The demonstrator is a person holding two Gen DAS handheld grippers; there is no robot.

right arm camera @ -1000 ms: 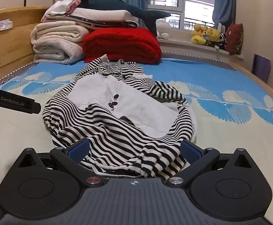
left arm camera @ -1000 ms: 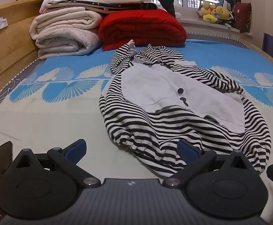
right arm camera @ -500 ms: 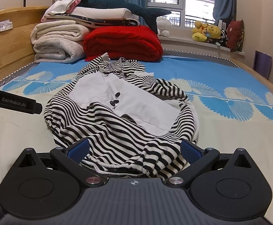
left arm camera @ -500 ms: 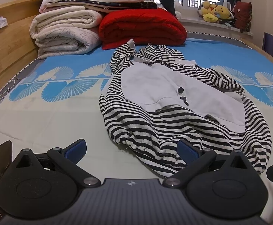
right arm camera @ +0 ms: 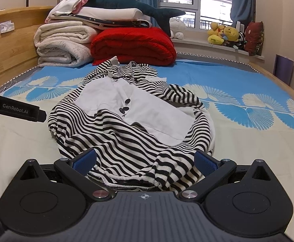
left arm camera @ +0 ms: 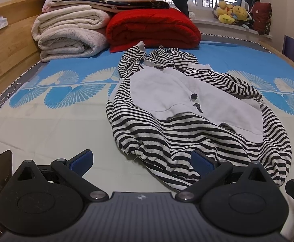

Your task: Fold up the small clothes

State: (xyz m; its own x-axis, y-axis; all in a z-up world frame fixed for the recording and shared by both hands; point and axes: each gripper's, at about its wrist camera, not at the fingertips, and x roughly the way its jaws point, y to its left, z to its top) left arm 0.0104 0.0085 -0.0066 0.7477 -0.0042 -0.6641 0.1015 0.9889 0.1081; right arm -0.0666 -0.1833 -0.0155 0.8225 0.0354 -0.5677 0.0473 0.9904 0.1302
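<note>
A small black-and-white striped garment [left arm camera: 167, 133] with a white front panel and dark buttons lies crumpled on the bed, collar towards the far end. It also shows in the right wrist view [right arm camera: 126, 133]. My left gripper [left arm camera: 142, 159] is open and empty, low over the sheet just short of the garment's near left hem. My right gripper [right arm camera: 145, 160] is open, with the garment's near hem lying between its blue pads [right arm camera: 204, 163], not pinched.
The bed sheet [left arm camera: 46, 125] is cream with blue fan patterns. Folded white blankets [left arm camera: 70, 34] and a red quilt [left arm camera: 153, 28] are stacked at the far end. A wooden headboard [left arm camera: 7, 46] runs along the left. Plush toys [right arm camera: 225, 34] sit on the windowsill.
Both grippers have moved slightly forward towards the garment. The right gripper's pads now straddle more of the near hem. The garment has not moved.
</note>
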